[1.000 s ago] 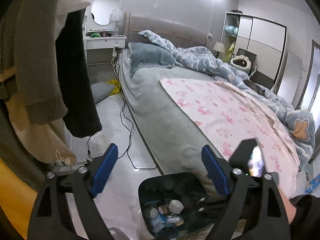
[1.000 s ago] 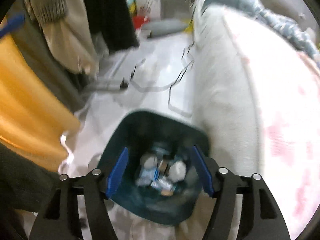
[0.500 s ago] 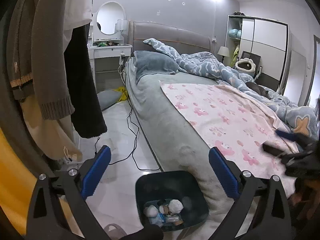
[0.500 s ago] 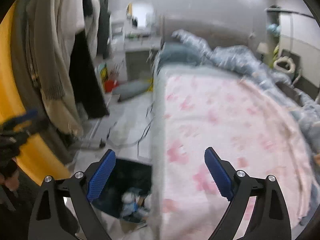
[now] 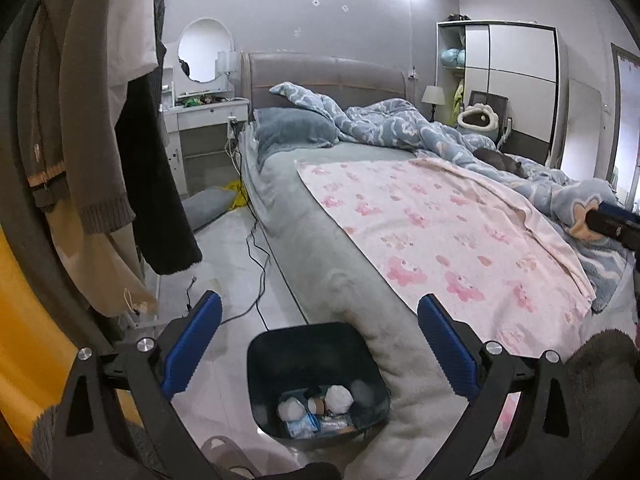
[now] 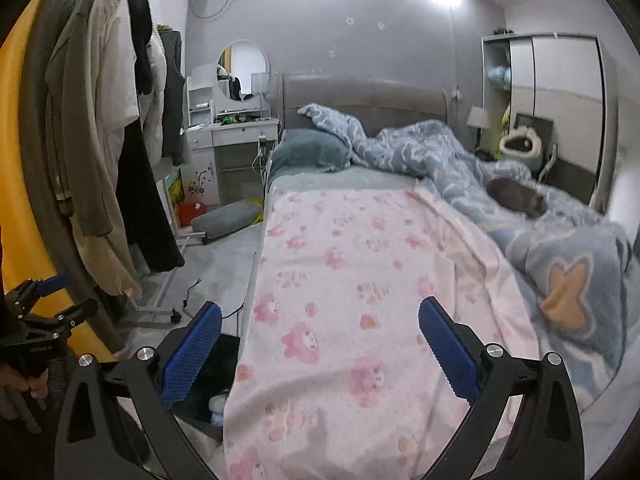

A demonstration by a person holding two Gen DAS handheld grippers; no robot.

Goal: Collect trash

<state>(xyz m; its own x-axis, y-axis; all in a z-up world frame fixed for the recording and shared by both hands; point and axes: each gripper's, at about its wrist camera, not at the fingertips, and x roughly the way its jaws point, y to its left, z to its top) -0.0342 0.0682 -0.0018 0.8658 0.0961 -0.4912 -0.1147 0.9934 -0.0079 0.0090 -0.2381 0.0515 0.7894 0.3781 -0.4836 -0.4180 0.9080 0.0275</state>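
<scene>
Both grippers empty by the bed.
Left gripper [image 5: 318, 344] gapes above the bin [image 5: 256, 376]; right gripper [image 6: 320, 350], jaws just widened, over the pink sheet [image 6: 352, 264].

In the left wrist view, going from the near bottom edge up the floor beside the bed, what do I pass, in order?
Trash bin with wadded tissues, black cable, grey cushion, white dressing table, round mirror.
</scene>
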